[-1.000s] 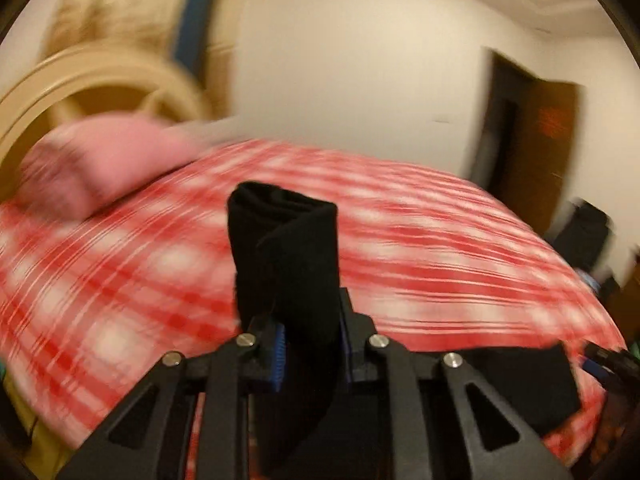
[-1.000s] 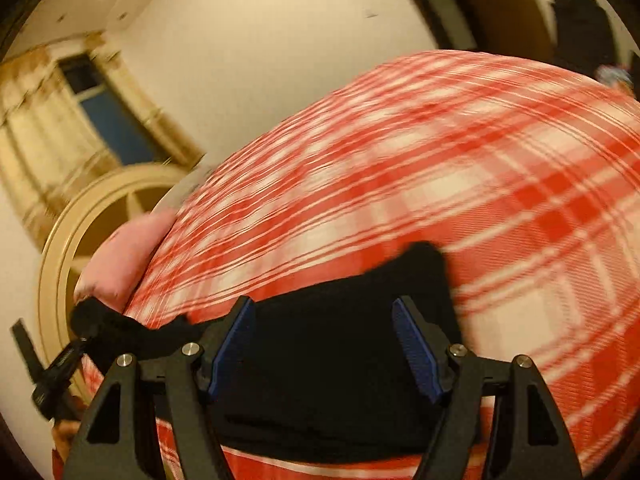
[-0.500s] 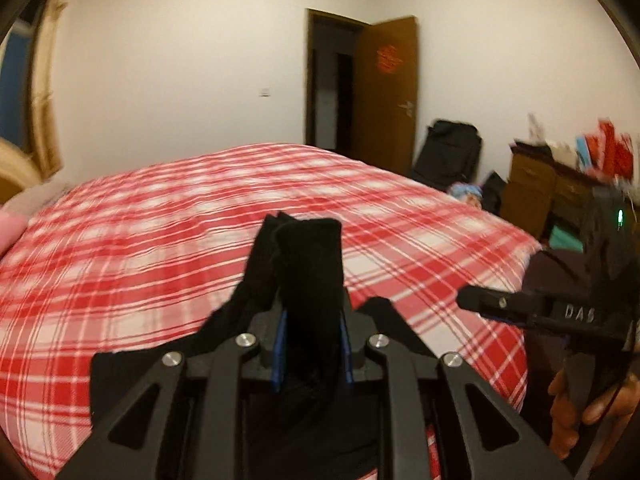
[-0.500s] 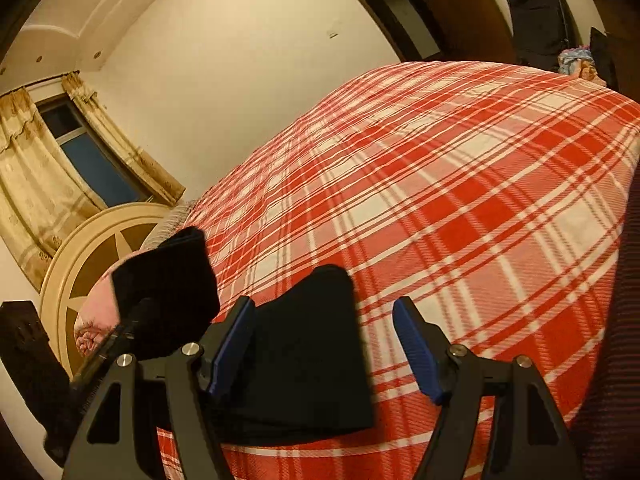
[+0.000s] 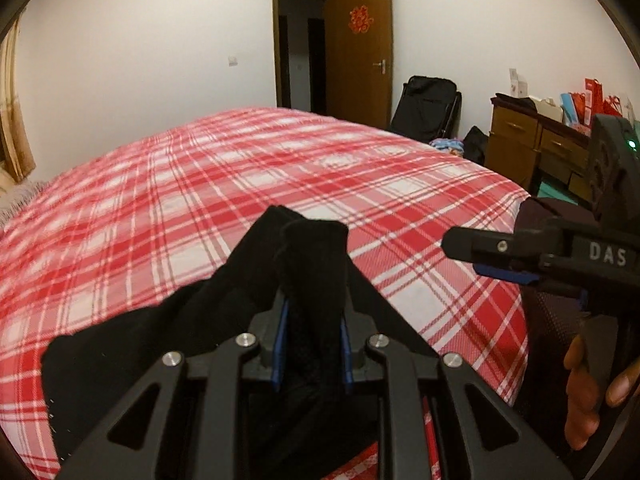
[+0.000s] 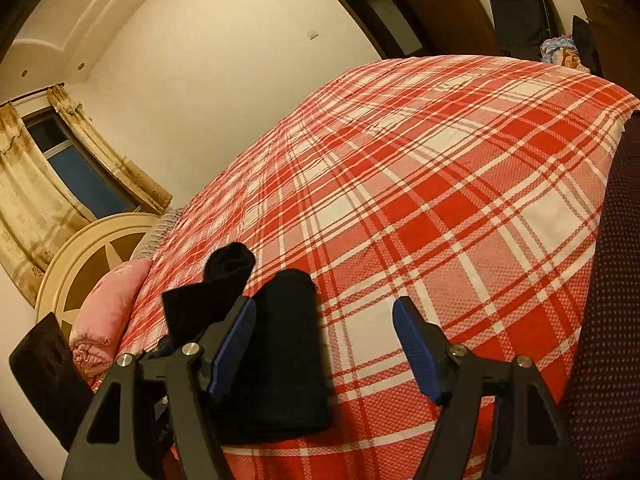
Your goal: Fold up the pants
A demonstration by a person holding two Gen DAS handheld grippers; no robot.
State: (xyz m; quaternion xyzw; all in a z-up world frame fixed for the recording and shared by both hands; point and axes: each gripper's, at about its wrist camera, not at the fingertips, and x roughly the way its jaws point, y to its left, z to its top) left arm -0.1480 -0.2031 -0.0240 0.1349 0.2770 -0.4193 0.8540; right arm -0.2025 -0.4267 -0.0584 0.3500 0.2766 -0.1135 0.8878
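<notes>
The black pants [image 5: 168,344] lie folded at the near edge of a bed covered by a red and white plaid sheet [image 5: 280,184], with one bunched end lifted off the sheet and standing up between the pads of the left gripper [image 5: 312,344], whose jaws are pressed together on that cloth. In the right wrist view the same pants [image 6: 288,352] show as a dark folded block beside the left finger of the right gripper [image 6: 324,344], whose jaws stand spread with only plaid sheet between the blue pads. The right gripper also reaches in from the right of the left wrist view, a hand [image 5: 588,396] wrapped round its grip, and white letters "DAS" [image 5: 608,254] read on its body. Farther out, a pink pillow [image 6: 106,316] rests at a cream headboard [image 6: 80,256] under a curtained window [image 6: 76,168]. Across the bed an open wooden door [image 5: 358,52] carries a red ornament [image 5: 359,20], too small to read; a black bag [image 5: 426,108] and a wooden dresser [image 5: 532,140] stand along the wall.
</notes>
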